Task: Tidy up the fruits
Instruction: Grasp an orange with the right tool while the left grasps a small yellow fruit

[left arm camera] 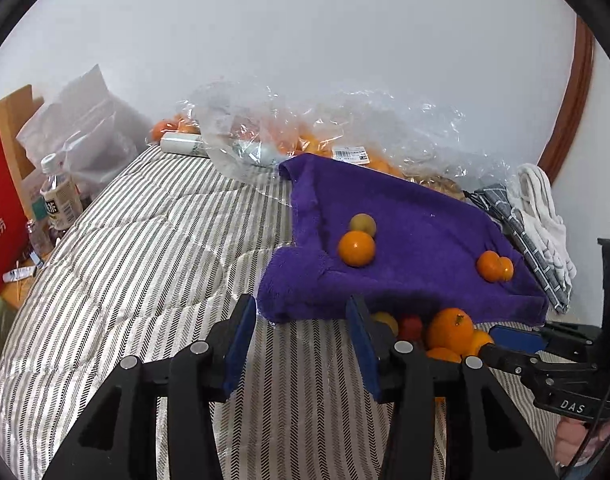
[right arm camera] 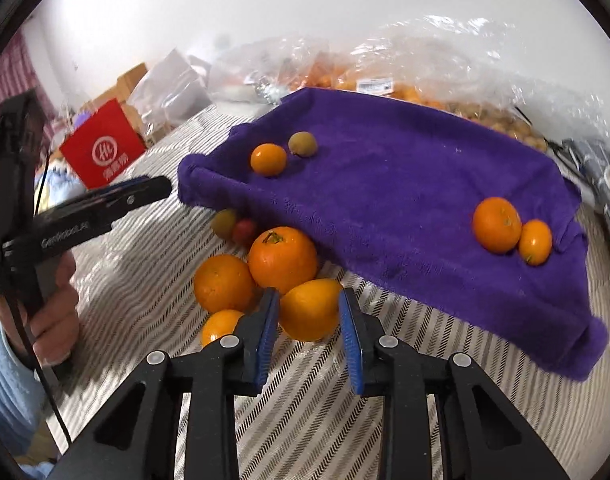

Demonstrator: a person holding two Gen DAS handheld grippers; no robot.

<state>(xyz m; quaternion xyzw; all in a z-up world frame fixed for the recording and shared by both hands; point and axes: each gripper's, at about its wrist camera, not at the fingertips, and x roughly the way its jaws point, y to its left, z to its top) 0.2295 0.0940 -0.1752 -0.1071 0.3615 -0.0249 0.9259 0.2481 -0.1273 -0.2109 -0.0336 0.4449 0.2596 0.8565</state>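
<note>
In the right wrist view, the right gripper (right arm camera: 309,312) sits at the lower centre of the frame, its blue pads closed against the sides of an orange (right arm camera: 310,309) that lies on the striped bedcover (right arm camera: 145,292). Three more oranges cluster just to the left and above it, the largest (right arm camera: 283,258) touching the edge of the purple towel (right arm camera: 385,184). A small green fruit (right arm camera: 224,222) and a red one (right arm camera: 245,231) lie half under that towel edge. On the towel, an orange and a green fruit sit at the upper left, two oranges at the right.

In the left wrist view, the left gripper (left arm camera: 301,316) is at the lower centre, jaws partly apart with nothing between them, above bare bedcover beside the towel's near corner. Clear plastic bags (left arm camera: 345,128) of fruit lie along the top of the bed.
</note>
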